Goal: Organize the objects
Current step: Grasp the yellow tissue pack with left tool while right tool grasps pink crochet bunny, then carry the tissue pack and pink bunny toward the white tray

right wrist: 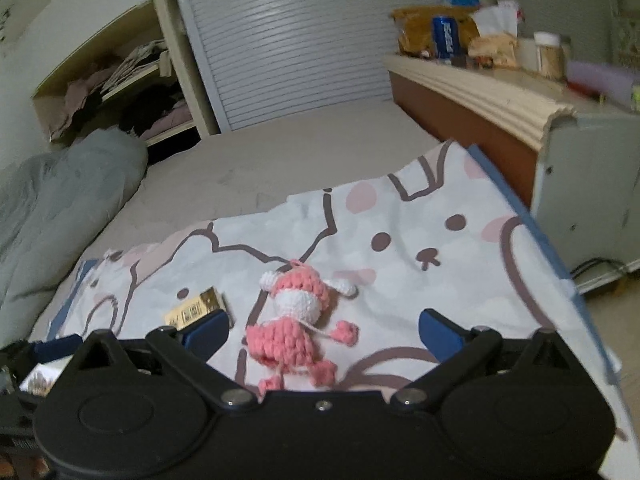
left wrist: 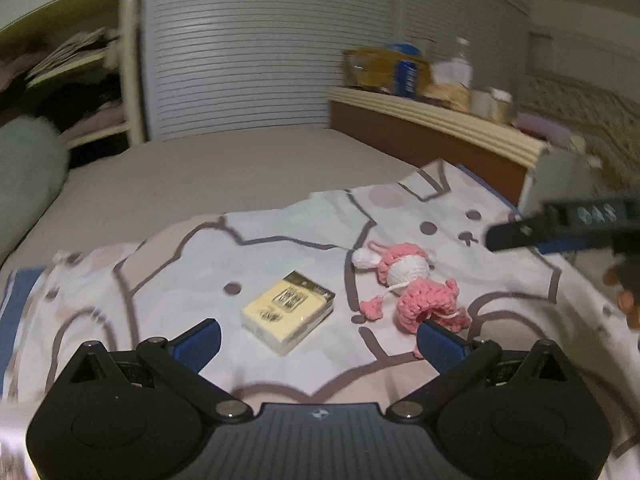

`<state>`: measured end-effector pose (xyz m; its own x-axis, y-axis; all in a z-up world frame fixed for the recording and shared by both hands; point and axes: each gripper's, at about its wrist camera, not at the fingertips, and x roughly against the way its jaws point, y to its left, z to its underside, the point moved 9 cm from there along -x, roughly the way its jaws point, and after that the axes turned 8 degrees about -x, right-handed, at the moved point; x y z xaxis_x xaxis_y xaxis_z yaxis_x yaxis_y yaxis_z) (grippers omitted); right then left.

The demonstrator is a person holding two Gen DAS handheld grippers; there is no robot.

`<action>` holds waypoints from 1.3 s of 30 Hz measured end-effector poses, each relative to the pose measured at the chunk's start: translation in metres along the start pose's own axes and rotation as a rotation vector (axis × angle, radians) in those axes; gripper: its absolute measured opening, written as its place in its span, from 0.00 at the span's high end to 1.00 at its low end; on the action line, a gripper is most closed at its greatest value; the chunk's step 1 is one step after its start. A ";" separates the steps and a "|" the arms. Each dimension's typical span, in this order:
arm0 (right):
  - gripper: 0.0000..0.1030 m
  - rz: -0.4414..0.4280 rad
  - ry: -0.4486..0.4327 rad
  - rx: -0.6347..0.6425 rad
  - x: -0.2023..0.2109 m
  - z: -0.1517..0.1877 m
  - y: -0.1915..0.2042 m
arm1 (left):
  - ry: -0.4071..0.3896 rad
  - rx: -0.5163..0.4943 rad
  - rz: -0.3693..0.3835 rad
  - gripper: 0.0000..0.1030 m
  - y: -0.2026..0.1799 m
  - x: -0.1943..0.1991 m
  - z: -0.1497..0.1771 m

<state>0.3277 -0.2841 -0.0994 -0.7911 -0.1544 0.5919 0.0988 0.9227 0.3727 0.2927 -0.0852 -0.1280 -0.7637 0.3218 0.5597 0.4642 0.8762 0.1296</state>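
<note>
i judge approach step, nothing gripped yet. left gripper (left wrist: 318,338) fingers apart, cigarette pack (left wrist: 289,312) between tips on bunny-print pillowcase (left wrist: 500,280). right gripper (right wrist: 324,330) fingers apart over pink crochet doll (right wrist: 298,320). next: i lower, centre, close. count: one pack, one doll.

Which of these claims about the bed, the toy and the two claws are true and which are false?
1. The pink crochet doll lies on the cartoon-print blanket. True.
2. The left claw grips the yellow pack. False: it is open, and the pack lies free on the blanket.
3. The right claw is open, with the doll between its fingers. True.
4. The blue can stands on the blanket. False: it stands on the headboard ledge.
5. The pack sits on top of the doll. False: they lie side by side, apart.
</note>
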 end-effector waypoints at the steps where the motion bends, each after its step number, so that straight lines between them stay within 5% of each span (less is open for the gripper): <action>1: 0.12 -0.004 0.009 -0.018 -0.006 -0.001 0.000 | -0.003 -0.026 0.011 0.03 0.000 -0.006 -0.002; 6: 0.24 -0.033 0.058 -0.143 -0.036 -0.006 -0.003 | 0.012 -0.110 0.089 0.16 0.004 -0.035 -0.011; 11: 0.47 -0.061 0.150 -0.275 -0.065 0.001 -0.010 | 0.049 -0.231 0.132 0.19 0.013 -0.066 -0.012; 21: 0.50 -0.113 0.246 -0.316 -0.103 0.024 -0.007 | 0.158 -0.275 0.213 0.23 0.034 -0.121 -0.001; 26: 0.59 -0.150 0.249 -0.331 -0.109 0.028 -0.009 | 0.216 -0.278 0.265 0.25 0.024 -0.135 0.006; 39: 0.65 -0.181 0.293 -0.142 -0.076 0.036 0.001 | 0.283 -0.190 0.256 0.48 0.003 -0.116 0.010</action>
<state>0.3665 -0.2593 -0.1698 -0.5994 -0.4242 0.6788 0.0719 0.8161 0.5735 0.3782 -0.1158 -0.2007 -0.4721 0.3863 0.7924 0.7178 0.6903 0.0910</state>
